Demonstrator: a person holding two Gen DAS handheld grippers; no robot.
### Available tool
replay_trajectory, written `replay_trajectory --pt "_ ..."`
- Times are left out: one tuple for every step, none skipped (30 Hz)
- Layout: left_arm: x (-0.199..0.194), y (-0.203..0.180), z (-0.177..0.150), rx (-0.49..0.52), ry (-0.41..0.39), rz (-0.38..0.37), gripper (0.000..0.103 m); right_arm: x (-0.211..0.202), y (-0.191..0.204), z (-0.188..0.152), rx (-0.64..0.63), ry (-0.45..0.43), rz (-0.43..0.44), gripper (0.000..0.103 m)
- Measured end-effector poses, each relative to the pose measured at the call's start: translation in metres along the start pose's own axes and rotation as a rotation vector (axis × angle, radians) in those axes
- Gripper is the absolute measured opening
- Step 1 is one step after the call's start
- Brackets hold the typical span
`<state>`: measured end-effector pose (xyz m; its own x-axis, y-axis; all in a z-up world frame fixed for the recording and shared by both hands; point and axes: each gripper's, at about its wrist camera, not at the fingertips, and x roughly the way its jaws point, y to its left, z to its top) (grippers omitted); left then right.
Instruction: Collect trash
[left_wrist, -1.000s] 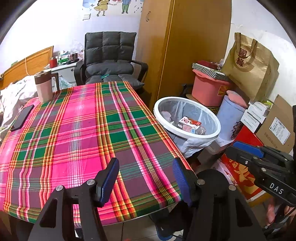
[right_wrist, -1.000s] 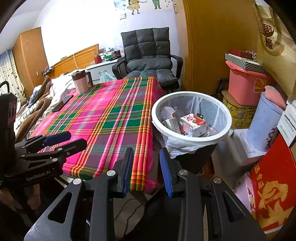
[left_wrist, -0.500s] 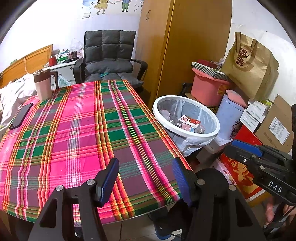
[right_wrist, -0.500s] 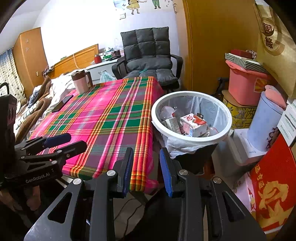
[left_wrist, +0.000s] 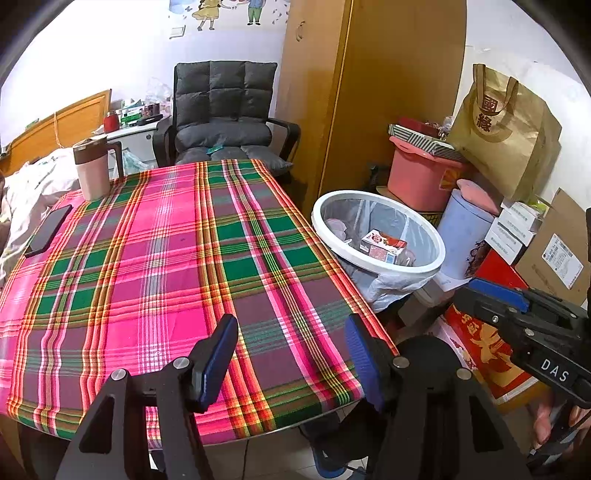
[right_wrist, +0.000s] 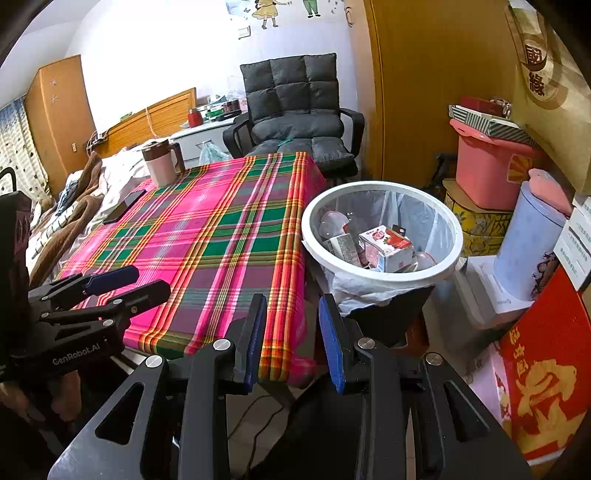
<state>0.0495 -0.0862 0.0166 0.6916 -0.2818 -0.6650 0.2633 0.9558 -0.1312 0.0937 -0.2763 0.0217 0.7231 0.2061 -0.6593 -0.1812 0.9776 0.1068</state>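
Left wrist view: the left gripper (left_wrist: 290, 354) hangs over the near edge of the table (left_wrist: 155, 258), its jaws spread wide with nothing between them. The plaid cloth carries only a mug (left_wrist: 92, 170) at the far left corner and a phone (left_wrist: 48, 230) along the left edge; no litter shows on it. Just beside the table's right edge stands the bin (left_wrist: 436, 258), lined with a bag, and inside lies a carton (left_wrist: 382, 245) with other scraps. The right gripper (left_wrist: 524, 325) juts in from the right, low, near the bin.

Right wrist view: the right gripper (right_wrist: 291, 328) sits off the table's near corner, jaws parted with a moderate gap and empty. The bin (right_wrist: 380, 275) is ahead, right of centre, touching or nearly touching the cloth's edge; the carton (right_wrist: 391, 245), a second small pack (right_wrist: 343, 249) and clear plastic pieces rest in it. The left gripper (right_wrist: 107, 291) is at the left, also empty.

As a judgement: the trash appears already collected, since both claws are empty and the table holds no rubbish. Little or nothing seems left, unless litter lies out of sight.
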Motion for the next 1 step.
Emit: replay_trajectory --pt "0.0 0.0001 -0.0001 -0.001 0.001 0.0 0.06 -0.0001 -0.0001 0.0001 0.0 -0.001 0.0 0.032"
